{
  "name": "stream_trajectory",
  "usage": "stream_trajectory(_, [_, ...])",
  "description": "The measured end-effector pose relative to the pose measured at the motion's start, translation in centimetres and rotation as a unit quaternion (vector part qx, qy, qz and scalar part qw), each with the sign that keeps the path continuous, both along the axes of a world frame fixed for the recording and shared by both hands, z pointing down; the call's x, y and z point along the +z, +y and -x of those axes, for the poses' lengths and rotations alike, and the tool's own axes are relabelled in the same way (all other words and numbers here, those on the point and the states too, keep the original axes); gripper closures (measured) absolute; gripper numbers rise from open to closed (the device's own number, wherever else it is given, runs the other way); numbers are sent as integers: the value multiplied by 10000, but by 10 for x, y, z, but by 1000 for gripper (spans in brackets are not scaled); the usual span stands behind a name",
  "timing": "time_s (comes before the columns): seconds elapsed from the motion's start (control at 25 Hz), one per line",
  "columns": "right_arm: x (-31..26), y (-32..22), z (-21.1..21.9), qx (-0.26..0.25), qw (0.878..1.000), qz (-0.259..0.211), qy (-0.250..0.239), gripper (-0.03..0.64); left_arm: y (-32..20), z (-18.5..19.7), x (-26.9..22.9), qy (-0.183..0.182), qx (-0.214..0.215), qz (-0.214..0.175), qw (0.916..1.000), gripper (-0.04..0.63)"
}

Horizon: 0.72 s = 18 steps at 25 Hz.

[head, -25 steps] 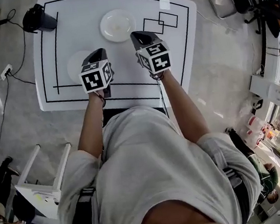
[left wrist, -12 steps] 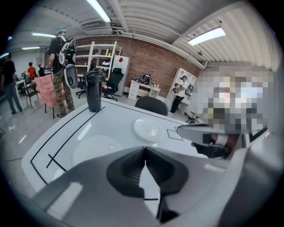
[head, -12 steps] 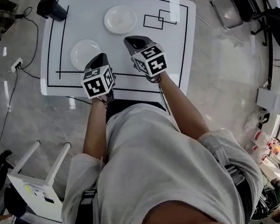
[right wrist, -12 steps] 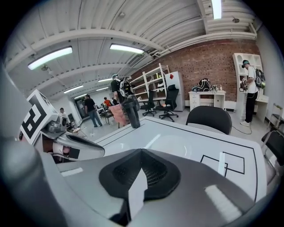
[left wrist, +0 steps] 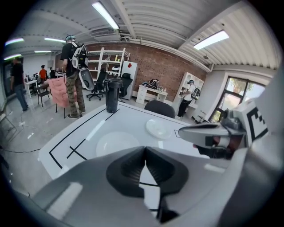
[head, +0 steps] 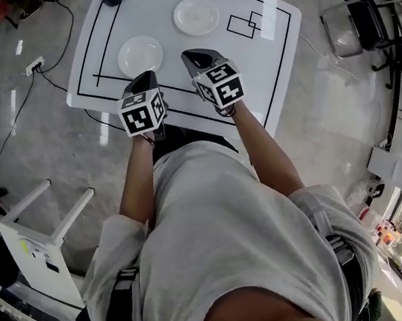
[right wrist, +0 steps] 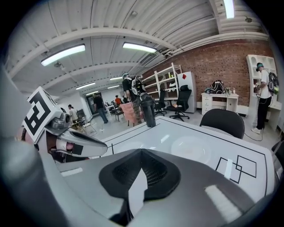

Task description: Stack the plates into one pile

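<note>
The left gripper (head: 146, 76) hangs over the near part of the table (head: 276, 64), its jaws pressed together with nothing between them. The nearer plate (head: 140, 55) lies flat just ahead of those jaws, slightly to their left. Beside it the right gripper (head: 198, 55) hangs with jaws likewise closed and empty. The farther plate (head: 196, 16) lies ahead of the right jaws, apart from the nearer plate, unstacked.
</note>
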State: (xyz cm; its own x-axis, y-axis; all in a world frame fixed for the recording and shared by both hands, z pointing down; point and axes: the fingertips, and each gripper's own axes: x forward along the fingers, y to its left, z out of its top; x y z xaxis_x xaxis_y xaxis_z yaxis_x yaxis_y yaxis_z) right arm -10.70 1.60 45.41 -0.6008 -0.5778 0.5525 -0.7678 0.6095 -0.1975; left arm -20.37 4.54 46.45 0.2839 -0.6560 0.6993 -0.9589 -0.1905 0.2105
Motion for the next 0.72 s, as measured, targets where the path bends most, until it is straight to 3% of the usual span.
stream_trajectory(0.72, [38,-33,87,-384,9979,467,214,617,-32,92,24,-15,-294,344,9990,592])
